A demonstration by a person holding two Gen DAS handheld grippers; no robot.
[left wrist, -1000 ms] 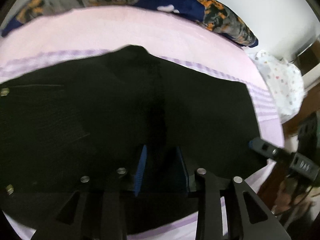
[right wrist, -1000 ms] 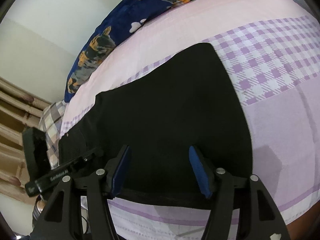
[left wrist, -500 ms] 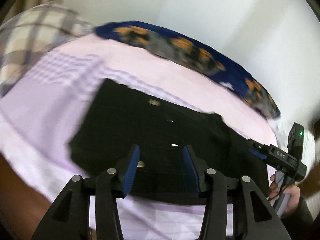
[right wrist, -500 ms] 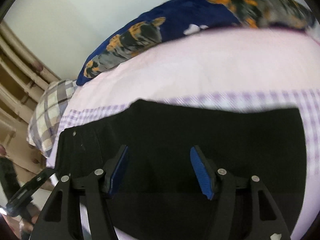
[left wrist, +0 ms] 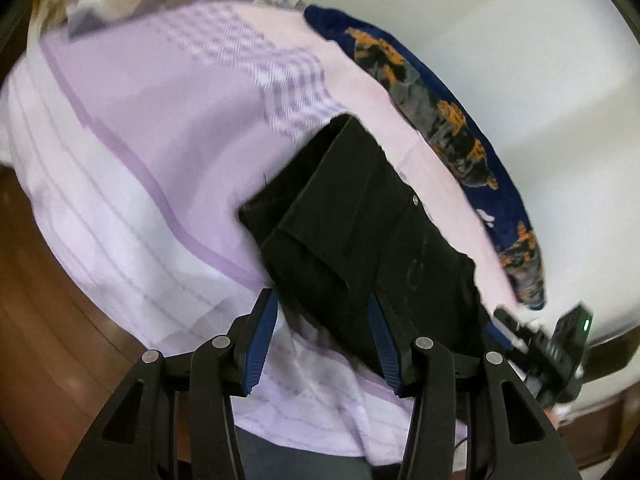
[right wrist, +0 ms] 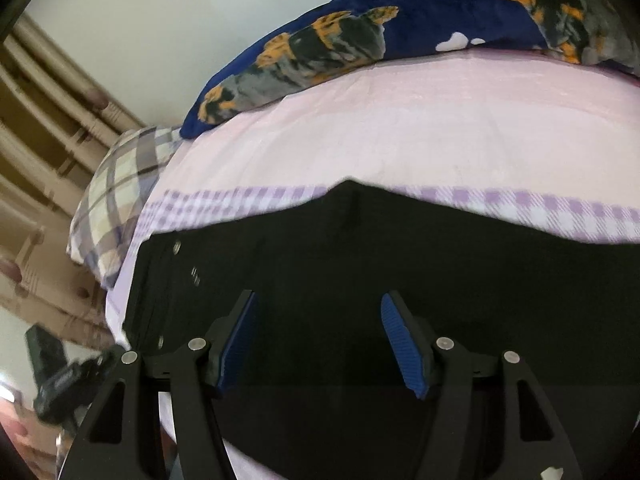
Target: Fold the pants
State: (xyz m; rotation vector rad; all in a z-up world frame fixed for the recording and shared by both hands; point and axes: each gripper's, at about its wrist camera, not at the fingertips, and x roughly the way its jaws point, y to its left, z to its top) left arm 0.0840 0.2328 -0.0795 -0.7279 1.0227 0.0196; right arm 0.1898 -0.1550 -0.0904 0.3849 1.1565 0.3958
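Black pants [left wrist: 360, 232] lie folded flat on the bed, waistband end with a metal button toward my left gripper. My left gripper [left wrist: 322, 320] is open and empty, hovering over the near corner of the pants by the waistband. In the right wrist view the pants [right wrist: 400, 272] fill the lower half. My right gripper [right wrist: 318, 320] is open and empty, just above the middle of the pants. The right gripper also shows in the left wrist view [left wrist: 552, 344] at the far right edge of the pants.
The bed has a pink and lilac checked sheet [left wrist: 140, 160]. A navy blanket with orange and grey print [right wrist: 400, 40] lies along the wall side. A plaid pillow [right wrist: 116, 196] sits at the head end. The wooden bed frame [left wrist: 32, 280] runs along the near edge.
Both grippers have pulled back and swung left along the pants. The left view now looks over the waistband end and bed edge. Both stayed open.
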